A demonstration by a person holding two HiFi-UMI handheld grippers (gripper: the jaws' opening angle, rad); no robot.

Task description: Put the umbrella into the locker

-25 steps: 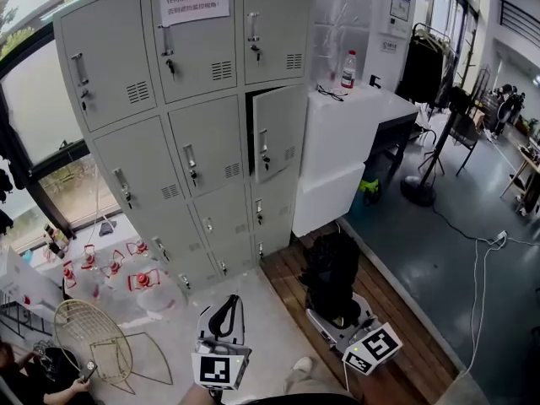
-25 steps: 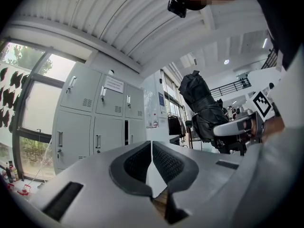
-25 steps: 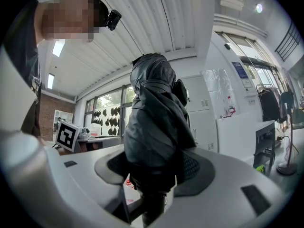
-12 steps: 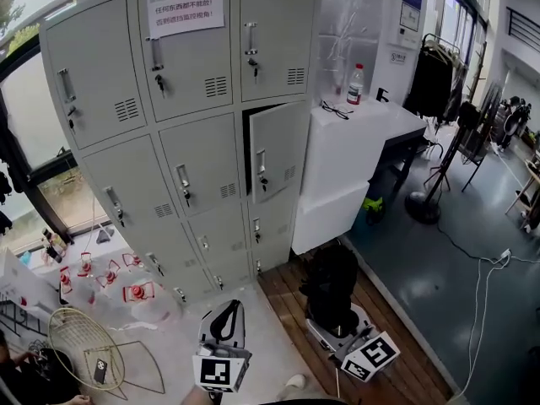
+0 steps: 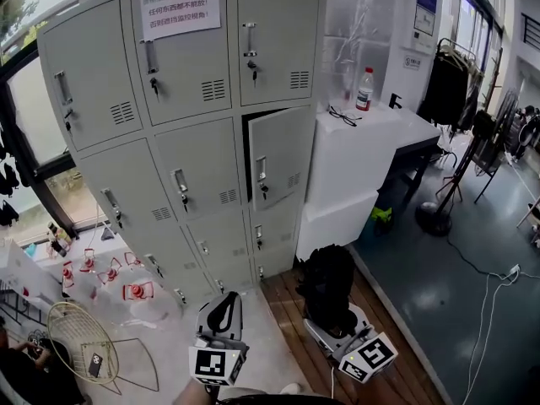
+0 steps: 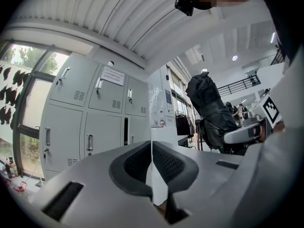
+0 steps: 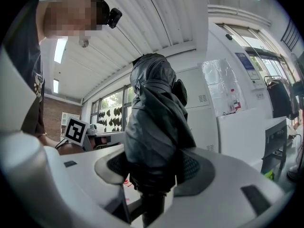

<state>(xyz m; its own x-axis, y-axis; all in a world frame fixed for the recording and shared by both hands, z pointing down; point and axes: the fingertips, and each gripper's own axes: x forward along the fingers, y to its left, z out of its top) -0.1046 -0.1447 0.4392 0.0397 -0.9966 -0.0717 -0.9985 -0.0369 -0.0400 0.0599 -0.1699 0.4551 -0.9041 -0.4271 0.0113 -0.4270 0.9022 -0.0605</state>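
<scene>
A folded black umbrella stands upright in my right gripper, whose jaws are shut on its lower part. My left gripper is shut with nothing between its pads. Both point level toward the grey locker bank. One middle-row locker door in the right column stands ajar, with a dark gap beside it. The umbrella also shows at the right of the left gripper view.
A white cabinet with a bottle and glasses stands right of the lockers. A wire chair, red-capped jugs and a person lie at lower left. A desk, a fan stand and floor cables are at right.
The lockers and the ajar door have grown larger and sit lower in the head view, as both grippers and the umbrella moved toward them. Both grips are unchanged.
</scene>
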